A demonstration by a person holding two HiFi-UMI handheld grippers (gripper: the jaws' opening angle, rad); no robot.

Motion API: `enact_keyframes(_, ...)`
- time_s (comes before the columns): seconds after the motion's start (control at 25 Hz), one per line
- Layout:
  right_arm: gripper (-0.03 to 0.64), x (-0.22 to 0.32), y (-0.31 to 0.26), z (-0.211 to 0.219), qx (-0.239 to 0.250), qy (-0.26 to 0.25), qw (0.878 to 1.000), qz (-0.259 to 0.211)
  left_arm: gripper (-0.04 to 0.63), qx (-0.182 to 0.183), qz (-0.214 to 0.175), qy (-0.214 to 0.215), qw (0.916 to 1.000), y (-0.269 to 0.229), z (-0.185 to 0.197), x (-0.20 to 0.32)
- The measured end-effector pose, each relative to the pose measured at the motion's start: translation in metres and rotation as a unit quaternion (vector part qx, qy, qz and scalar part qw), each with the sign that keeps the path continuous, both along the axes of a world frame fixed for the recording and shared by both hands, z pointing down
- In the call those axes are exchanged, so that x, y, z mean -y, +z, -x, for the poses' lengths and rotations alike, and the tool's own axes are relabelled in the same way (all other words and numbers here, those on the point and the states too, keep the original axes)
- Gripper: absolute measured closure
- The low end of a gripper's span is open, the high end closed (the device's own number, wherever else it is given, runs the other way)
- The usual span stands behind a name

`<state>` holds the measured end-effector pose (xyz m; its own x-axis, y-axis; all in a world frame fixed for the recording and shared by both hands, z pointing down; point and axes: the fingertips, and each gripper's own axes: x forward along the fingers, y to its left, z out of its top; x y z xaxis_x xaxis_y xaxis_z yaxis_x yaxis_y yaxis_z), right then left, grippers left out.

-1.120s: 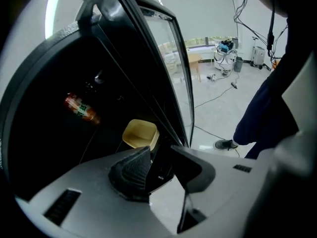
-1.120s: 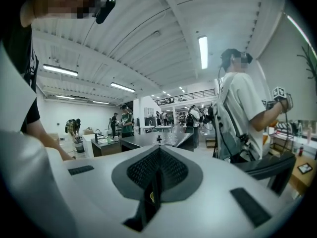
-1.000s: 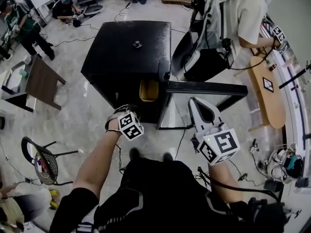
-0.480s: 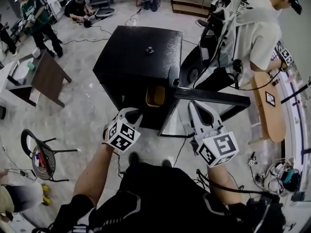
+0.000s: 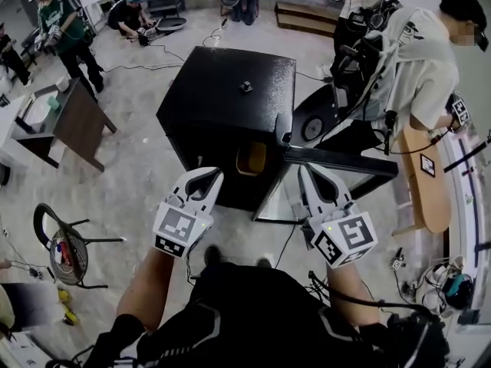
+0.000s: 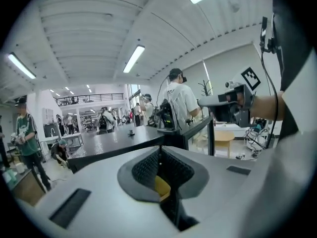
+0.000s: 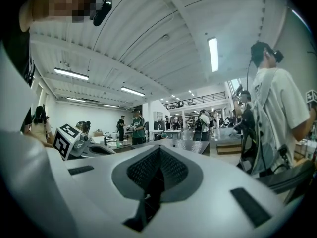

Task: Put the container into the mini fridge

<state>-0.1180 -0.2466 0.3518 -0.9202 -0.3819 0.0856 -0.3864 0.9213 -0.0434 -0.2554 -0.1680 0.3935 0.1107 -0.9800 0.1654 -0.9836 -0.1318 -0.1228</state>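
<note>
White right hand-held gripper [image 5: 305,171] level, jaws seemingly together.

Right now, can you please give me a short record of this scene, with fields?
fridge: black, its door stands open
container: yellow, inside the fridge
left gripper: jaws have just been closing and now meet, nothing between them
right gripper: jaws together, empty, beside the door
</note>
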Motion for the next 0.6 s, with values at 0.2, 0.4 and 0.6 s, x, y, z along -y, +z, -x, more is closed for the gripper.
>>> enact_keyframes(0.2, 0.609, -0.004, -0.006, 0.006, 0.003, -0.003, 1.0, -0.003, 0.584, -0.037, -0.051, -0.019, 0.9978, -0.036, 0.005, -0.012)
enact_keyframes(0.4, 0.609, -0.004, -0.017, 0.012, 0.013, -0.003, 1.0, -0.008, 0.586, -0.076, -0.077, -0.022, 0.9938, -0.063, 0.006, -0.023)
enact_keyframes(0.6, 0.609, -0.004, -0.019, 0.013, 0.016, 0.014, 1.0, -0.011, 0.586, -0.08, -0.101, -0.069, 0.9893, -0.081, 0.016, -0.031)
